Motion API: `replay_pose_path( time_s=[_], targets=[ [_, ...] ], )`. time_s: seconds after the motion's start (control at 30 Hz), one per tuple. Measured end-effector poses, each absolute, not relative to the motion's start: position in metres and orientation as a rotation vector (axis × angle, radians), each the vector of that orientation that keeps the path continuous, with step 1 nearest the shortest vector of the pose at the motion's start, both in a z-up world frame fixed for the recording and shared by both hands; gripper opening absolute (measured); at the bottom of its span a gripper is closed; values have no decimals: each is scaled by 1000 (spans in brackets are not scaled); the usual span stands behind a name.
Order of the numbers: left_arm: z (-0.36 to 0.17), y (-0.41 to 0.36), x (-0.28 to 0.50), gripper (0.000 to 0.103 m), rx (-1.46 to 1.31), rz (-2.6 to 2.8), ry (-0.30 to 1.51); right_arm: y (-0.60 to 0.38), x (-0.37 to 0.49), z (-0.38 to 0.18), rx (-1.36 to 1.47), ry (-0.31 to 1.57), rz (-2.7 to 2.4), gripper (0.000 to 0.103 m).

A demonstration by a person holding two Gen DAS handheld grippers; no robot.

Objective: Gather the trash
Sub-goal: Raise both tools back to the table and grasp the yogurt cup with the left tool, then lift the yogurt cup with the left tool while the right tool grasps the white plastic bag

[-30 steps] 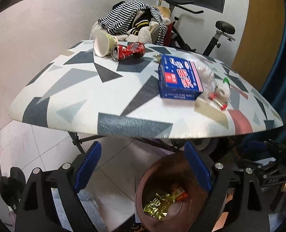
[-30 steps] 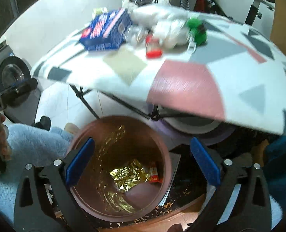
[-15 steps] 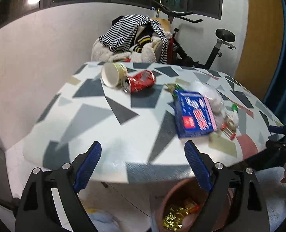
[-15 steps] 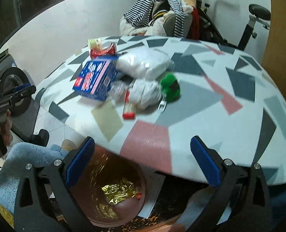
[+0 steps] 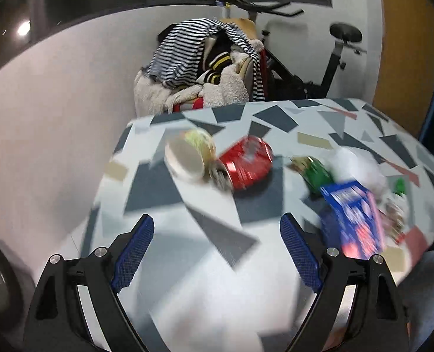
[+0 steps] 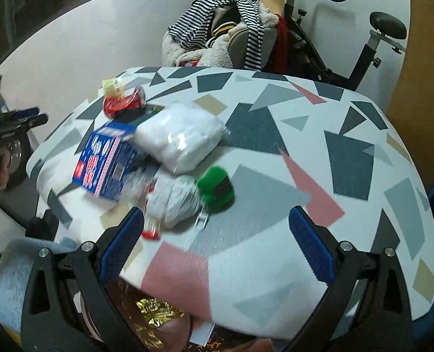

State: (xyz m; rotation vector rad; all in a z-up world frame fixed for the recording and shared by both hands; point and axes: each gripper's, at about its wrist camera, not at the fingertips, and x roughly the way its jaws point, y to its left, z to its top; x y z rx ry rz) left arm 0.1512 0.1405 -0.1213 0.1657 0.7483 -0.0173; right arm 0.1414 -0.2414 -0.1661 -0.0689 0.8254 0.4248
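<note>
Left wrist view looks down over a desk [image 5: 217, 278] patterned with grey, pink and tan shards, and the left gripper [image 5: 217, 252] hangs above its near edge with the fingers [image 5: 134, 249] spread wide and nothing between them. The picture is smeared by motion. Toward the far side of the desk a paper cup [image 5: 187, 158] lies on its side, mouth toward the camera, touching a crushed red can [image 5: 246, 165] just to its right. Further right lies a green wrapper [image 5: 316, 173], then a blue box [image 5: 354, 220] near the right edge, with a white plastic bag [image 5: 357, 164] behind it.

From the right wrist, the right gripper [image 6: 217, 243] hovers over the near part of the desk [image 6: 275, 270], its fingers [image 6: 312, 249] likewise released and empty. Ahead of it the trash sits in a loose cluster: the blue box [image 6: 105, 161], a white plastic bag [image 6: 181, 138] leaning against it, a smaller crumpled bag [image 6: 175, 202] with a green fuzzy thing [image 6: 217, 189] touching its right side, and a small red item [image 6: 150, 231] by the left finger. The red can [image 6: 124, 102] lies at the far left edge. Under the desk's near rim a brown bin [image 6: 175, 331] shows, with gold foil [image 6: 155, 319] inside. A chair heaped with striped clothing [image 6: 217, 23] stands behind the desk.
</note>
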Motion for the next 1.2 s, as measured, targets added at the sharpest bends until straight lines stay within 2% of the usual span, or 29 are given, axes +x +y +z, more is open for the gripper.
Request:
replay_pose_path(
  time_s=[0.27,0.4,0.57,0.63,0.67,0.73,0.87,0.93,1.2],
  targets=[
    [-125,168,301,86,344,-99,906,-248,182,-163,-41,820,392,97],
    [-147,175,353,86,411,-126,1013,-253,201,-166,-46,835,366,97],
    [-174,173,382,86,423,-192,1117,-258,217,-175,-65,865,334,97],
    [-187,174,388,85,430,-201,1179,-260,221,-177,-59,872,330,97],
    [-192,174,389,79,414,-213,1212,-261,223,-178,-53,875,329,97],
    [-196,176,388,76,411,-220,1239,-262,223,-179,-49,876,328,97],
    [-197,183,377,76,402,-222,1257,-261,223,-181,-51,875,331,97],
    [-194,190,366,75,402,-200,1229,-260,223,-181,-48,875,332,97],
    [-152,222,305,75,121,-107,1002,-251,226,-178,1,879,365,97]
  ],
)
